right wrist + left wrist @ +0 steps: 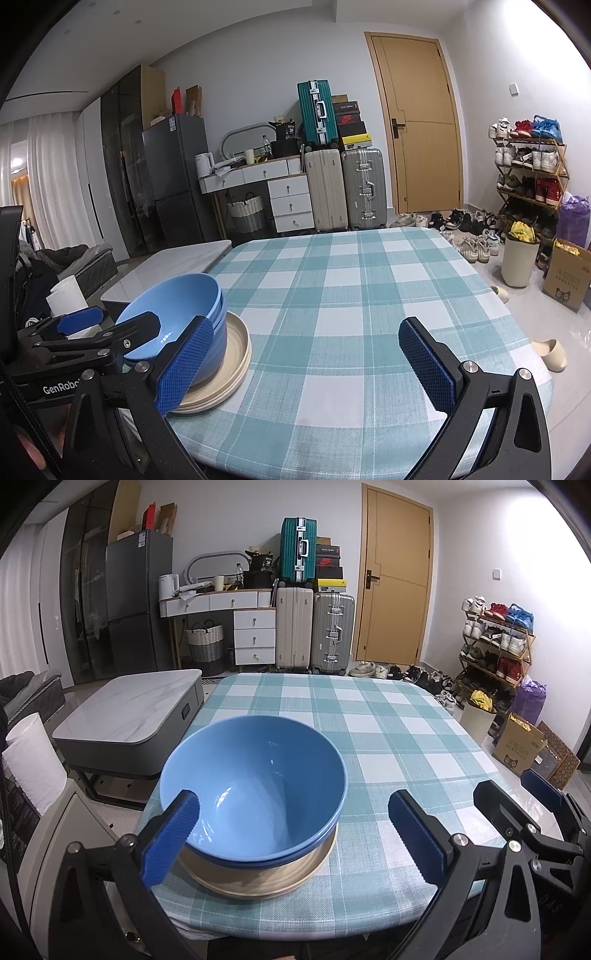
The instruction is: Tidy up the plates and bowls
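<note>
Both grippers are spread wide, nothing held. Left gripper (295, 834) hangs low over the near edge of the table (388, 738), its left pad at the near rim of the blue bowls (255, 790), contact not clear; right pad over bare cloth. Right gripper (306, 365) is over the near edge further right, fingers apart over open cloth; its left pad overlaps the stack in view, contact unclear. The bowls are nested, at least two rims visible, upright, sitting on a stack of beige plates (236, 350) at the table's near-left corner. Rest of the teal-and-white checked tablecloth is bare. Room: a grey marble-top low table (129, 709) sits just off the table's left edge, a white paper roll (33, 760) near it. Back wall has a dark fridge (138, 602), a white desk with drawers (236, 613) with a kettle and clutter on top, a woven basket (205, 642) under it, then beige and silver suitcases (316, 631) with a teal suitcase (297, 550) and shoe boxes stacked above. Wooden door (395, 572) right of those, shut. Shoes are scattered on the floor by the door; a loaded shoe rack (495, 642) stands on the right wall, a cream bin (519, 262) and a cardboard box (567, 280) beside it. Slippers on the tile off the table's right edge.
</note>
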